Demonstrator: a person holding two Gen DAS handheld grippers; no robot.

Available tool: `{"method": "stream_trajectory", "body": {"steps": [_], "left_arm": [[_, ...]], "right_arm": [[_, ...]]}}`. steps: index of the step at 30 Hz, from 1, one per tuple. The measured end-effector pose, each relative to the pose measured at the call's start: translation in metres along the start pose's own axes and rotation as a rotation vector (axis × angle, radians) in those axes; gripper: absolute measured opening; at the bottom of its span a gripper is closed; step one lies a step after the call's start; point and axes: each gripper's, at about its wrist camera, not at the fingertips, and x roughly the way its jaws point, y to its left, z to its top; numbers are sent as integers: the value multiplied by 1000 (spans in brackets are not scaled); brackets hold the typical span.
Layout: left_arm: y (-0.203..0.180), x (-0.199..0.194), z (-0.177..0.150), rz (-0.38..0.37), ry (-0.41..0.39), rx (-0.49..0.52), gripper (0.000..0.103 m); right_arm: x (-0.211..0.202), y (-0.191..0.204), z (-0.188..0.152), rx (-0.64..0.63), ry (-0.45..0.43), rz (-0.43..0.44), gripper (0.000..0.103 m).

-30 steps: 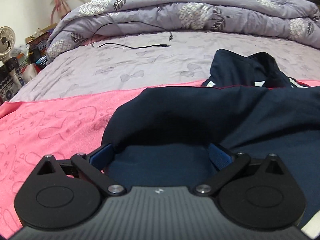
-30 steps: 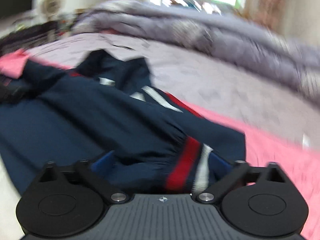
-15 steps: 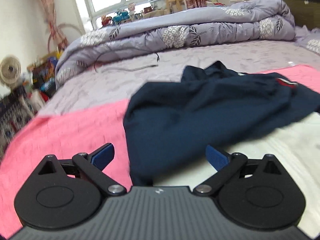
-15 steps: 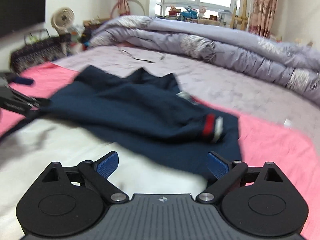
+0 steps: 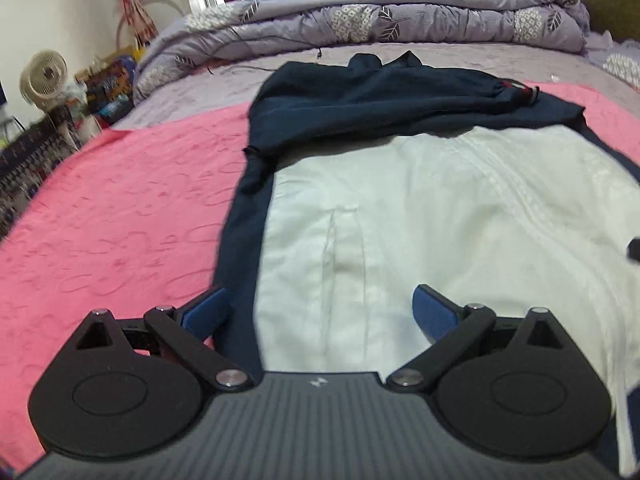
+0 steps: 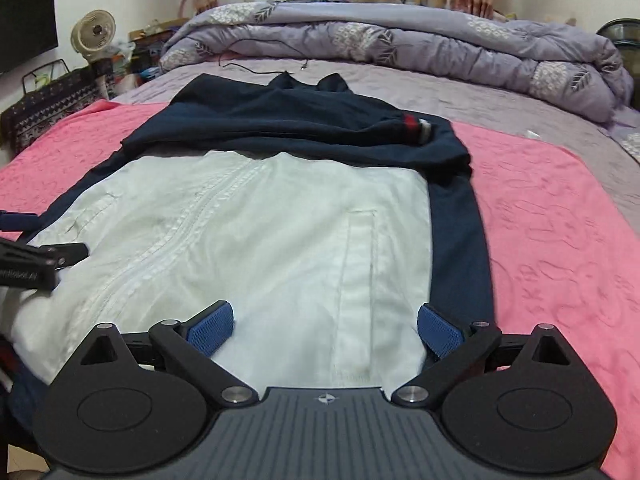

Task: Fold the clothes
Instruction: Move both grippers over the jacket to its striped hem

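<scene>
A navy and white jacket (image 5: 420,200) lies spread on a pink blanket (image 5: 120,208) that covers the near part of a bed. Its white front faces up, with a zip line running down the middle and a pocket seam on each side. Navy side panels edge the white on both sides. The far part of the jacket is folded over in a dark heap, with one sleeve laid across it; the red and white striped cuff (image 6: 416,130) rests at the right end of that fold. The collar peaks beyond the heap, but its shape is hard to make out. The jacket's near hem is hidden behind both tools.

The left gripper (image 5: 320,310) hangs over the jacket's left edge, its blue pads spread wide and holding nothing. The right gripper (image 6: 324,326) sits over the right side of the white panel, also spread wide and empty. Whether either tool touches the cloth cannot be told. In the right view the left tool appears only as a dark bar cut off at the left edge.

Beyond the blanket lies a lilac sheet (image 6: 400,80) with a thin black cable (image 6: 264,66) on it, then a rolled lilac quilt (image 6: 400,40). A small fan (image 5: 44,76) stands among blurred clutter at the left.
</scene>
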Motion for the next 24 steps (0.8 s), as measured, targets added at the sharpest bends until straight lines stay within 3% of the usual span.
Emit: {"method": "stream_trajectory", "body": {"steps": [5,11,13,20,24], "left_arm": [[12,-32,-19,-1,-12,-11,100],[28,-71,-42,-3,-26,-25,101],[28,-83,-56,26,-29,49,101],[8,-104,-100,0,6,303,102],[2,-89,-103,35,38,313,102]], "right_arm": [[-23,-3,-20,-3,-16,20,100],[-63,-5,-38,-106,-41,31,101],[-74,-8,-45,-145,-34,10,101],[-90,-5,-81,-331,37,-54,102],[-81,-9,-88,-315,60,-116,102]]}}
